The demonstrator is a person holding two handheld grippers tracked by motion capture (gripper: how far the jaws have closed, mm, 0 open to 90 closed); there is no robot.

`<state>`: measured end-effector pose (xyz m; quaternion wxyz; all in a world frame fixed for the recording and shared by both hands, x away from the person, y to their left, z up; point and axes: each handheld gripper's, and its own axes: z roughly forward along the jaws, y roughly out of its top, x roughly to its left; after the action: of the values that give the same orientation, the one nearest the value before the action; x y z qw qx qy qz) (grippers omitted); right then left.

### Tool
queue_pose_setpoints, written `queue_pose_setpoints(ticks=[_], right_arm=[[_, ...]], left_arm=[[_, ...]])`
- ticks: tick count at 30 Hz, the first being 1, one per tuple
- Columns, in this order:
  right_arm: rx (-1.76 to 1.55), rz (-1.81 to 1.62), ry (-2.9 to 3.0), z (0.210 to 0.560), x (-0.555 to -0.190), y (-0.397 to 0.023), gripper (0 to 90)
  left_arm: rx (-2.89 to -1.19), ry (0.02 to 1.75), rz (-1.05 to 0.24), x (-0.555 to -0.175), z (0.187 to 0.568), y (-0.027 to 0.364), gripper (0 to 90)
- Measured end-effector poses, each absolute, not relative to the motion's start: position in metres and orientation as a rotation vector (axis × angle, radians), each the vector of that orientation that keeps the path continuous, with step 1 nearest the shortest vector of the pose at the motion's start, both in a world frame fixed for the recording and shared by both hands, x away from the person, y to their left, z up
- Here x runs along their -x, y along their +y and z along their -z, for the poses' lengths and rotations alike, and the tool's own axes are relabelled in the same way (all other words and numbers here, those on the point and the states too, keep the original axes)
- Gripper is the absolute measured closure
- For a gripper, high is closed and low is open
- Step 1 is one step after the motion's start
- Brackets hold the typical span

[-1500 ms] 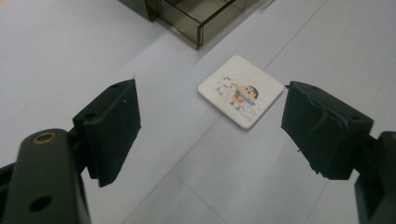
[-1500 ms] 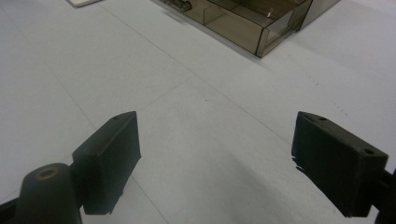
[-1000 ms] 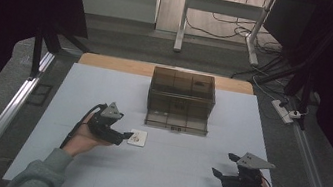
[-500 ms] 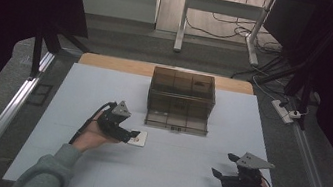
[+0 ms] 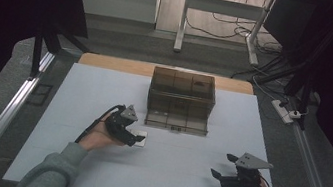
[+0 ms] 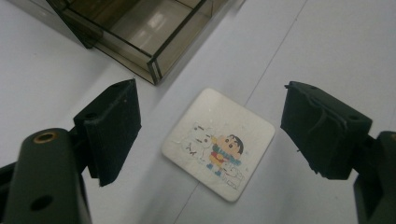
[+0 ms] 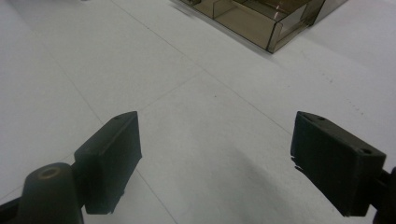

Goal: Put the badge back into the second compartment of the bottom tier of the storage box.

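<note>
Straddling the flat cartoon tile (image 6: 218, 143), left gripper (image 6: 210, 135) gapes wide; thin, stiff, light, so pinch opposite edges. Right gripper (image 7: 215, 158) wide, empty.

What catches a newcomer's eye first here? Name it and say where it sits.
A small white square tile with a cartoon print lies flat on the pale table, framed between the open jaws of the left gripper, which do not touch it. Just beyond it stands a smoky see-through box with compartments, mid-table. The right gripper hovers open over bare table, near the front right corner.
</note>
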<state>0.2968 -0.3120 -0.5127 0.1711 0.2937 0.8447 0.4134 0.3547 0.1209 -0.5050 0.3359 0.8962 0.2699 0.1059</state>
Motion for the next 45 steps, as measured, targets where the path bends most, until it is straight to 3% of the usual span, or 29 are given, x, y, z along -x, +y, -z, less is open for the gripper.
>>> queue_pose_setpoints(ticks=[32, 45], right_arm=[[-0.825, -1.167, 2.417, 0.514, -0.297, -0.311, 16.1], [-0.82, -1.162, 2.418, 0.514, -0.297, -0.31, 16.1]], left_arm=[[-2.437, 0.62, -0.132, -0.363, 0.525, 0.11, 21.6], [-2.452, 0.629, -0.169, -0.363, 0.526, 0.113, 22.6]])
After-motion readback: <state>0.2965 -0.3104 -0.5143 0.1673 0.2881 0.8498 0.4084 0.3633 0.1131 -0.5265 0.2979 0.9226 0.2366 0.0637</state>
